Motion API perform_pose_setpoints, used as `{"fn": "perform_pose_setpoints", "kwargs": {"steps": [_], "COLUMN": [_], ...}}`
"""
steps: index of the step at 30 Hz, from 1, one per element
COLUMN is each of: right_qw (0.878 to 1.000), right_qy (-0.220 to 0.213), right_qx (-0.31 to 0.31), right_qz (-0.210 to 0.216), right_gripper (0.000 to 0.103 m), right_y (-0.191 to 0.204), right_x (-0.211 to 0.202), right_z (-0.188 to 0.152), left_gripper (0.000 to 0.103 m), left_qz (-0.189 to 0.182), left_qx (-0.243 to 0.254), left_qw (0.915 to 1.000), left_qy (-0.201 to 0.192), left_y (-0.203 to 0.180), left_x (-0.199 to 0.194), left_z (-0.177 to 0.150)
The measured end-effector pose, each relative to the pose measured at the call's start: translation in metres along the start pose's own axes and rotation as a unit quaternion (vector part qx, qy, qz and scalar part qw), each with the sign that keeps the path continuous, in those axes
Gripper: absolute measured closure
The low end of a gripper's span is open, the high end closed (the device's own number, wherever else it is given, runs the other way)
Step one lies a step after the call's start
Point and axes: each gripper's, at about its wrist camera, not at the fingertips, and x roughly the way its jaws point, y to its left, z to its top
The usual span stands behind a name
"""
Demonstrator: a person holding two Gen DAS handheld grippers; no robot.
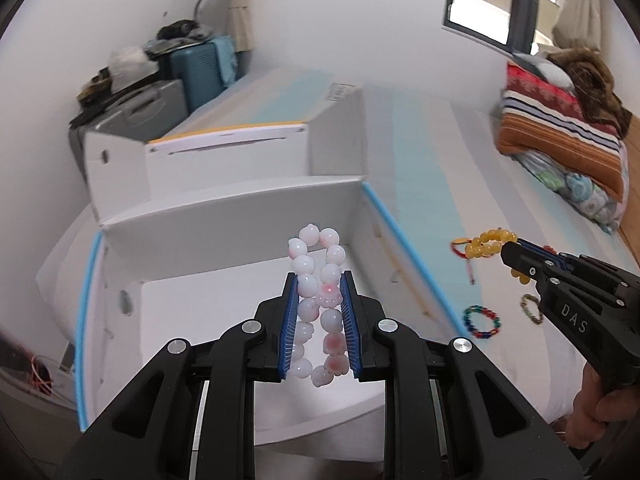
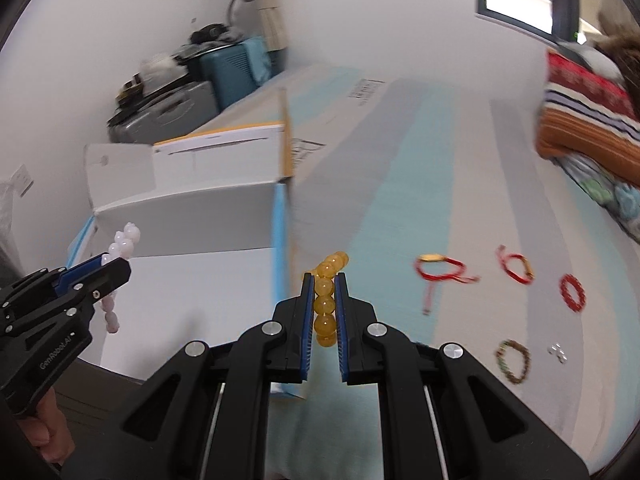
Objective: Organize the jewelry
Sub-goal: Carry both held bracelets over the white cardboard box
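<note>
My left gripper (image 1: 319, 288) pinches the pink bead bracelet (image 1: 318, 304) over the white box (image 1: 224, 216); my right gripper (image 2: 324, 280) clamps the amber bracelet (image 2: 326, 300).

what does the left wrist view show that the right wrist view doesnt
Only the left wrist view: the multicoloured bracelet on the bed, and the whole pink bracelet loop inside the left gripper.

Only the right wrist view: two more red bracelets and small clear beads.

Both: the white box, the yellow bracelet in the right gripper, the red cord bracelet, the brown bracelet.
</note>
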Motion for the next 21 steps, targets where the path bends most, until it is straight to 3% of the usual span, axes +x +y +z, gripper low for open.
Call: {"fn": "perform_pose_setpoints", "kwargs": {"steps": [14, 21], "right_qw": [0.997, 0.989], "right_qy": [0.05, 0.117], "right_qx": [-0.055, -0.075], "right_qz": [0.035, 0.05], "right_gripper": [0.094, 0.094], "right_y": [0.081, 0.1], "right_x": [0.052, 0.09], "right_z": [-0.004, -0.014], "left_gripper": [0.082, 0.082], "left_qz": [0.033, 0.052], "left_qx": [-0.045, -0.081], "left_qw": [0.9978, 0.9904], "left_qy": [0.035, 0.099], "left_y": [0.075, 0.106], "left_x": [0.017, 0.042], "left_z": [-0.018, -0.03]}}
